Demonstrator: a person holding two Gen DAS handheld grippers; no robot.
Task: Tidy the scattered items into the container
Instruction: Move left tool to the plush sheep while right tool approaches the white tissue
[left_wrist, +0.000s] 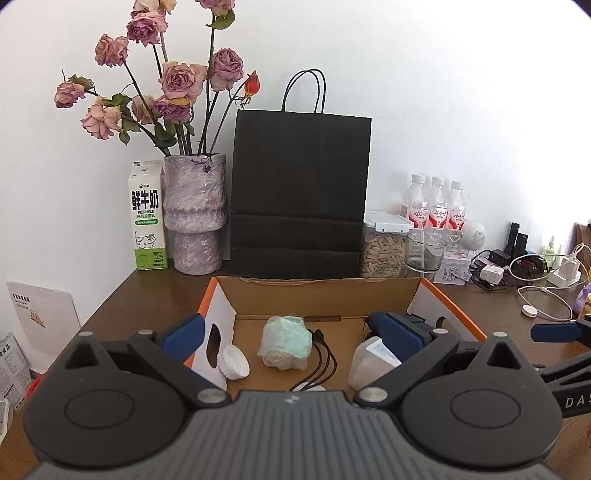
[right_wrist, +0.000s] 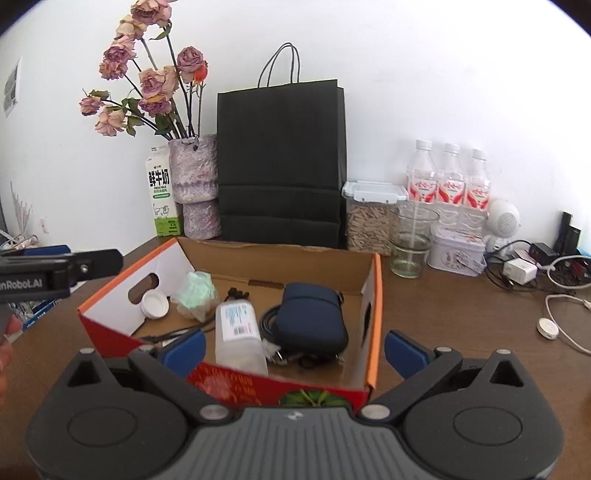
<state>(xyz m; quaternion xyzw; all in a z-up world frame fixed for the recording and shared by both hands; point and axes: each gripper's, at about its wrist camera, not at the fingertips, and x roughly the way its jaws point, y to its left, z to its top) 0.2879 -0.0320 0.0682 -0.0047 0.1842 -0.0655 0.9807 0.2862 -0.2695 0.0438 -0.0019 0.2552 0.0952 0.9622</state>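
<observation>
Both claws, left claw (left_wrist: 291, 332) and right claw (right_wrist: 295, 349), are hanging spread and empty at the near side of the box (right_wrist: 373, 314). Pouch (right_wrist: 312, 317), bottle (right_wrist: 238, 332), cap (right_wrist: 154, 303) and wad (right_wrist: 195, 295) are lying inside. Judgement: tidying looks finished; next, check the tabletop (right_wrist: 461, 314) for strays.

Both your wrist cameras look forward and slightly down, close over the same cardboard box (left_wrist: 424, 291) (right_wrist: 373, 295).

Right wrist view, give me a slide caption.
Open fingers above a cardboard box holding pouch, bottle and cap.
</observation>
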